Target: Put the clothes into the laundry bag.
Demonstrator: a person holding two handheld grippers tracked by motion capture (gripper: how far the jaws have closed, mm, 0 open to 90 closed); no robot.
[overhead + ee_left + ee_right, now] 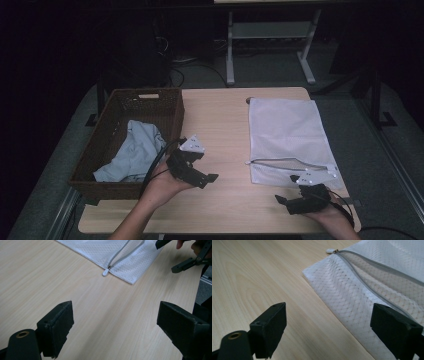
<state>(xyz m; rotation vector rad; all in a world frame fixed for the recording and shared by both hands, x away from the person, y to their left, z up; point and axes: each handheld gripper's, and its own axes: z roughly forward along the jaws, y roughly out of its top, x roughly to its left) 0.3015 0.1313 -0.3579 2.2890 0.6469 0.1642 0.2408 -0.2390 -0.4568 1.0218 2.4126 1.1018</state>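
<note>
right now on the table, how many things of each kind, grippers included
hand-held gripper: 2 (left, right)
wicker basket: 1
white mesh bag: 1
pale cloth in the basket: 1
total: 5
</note>
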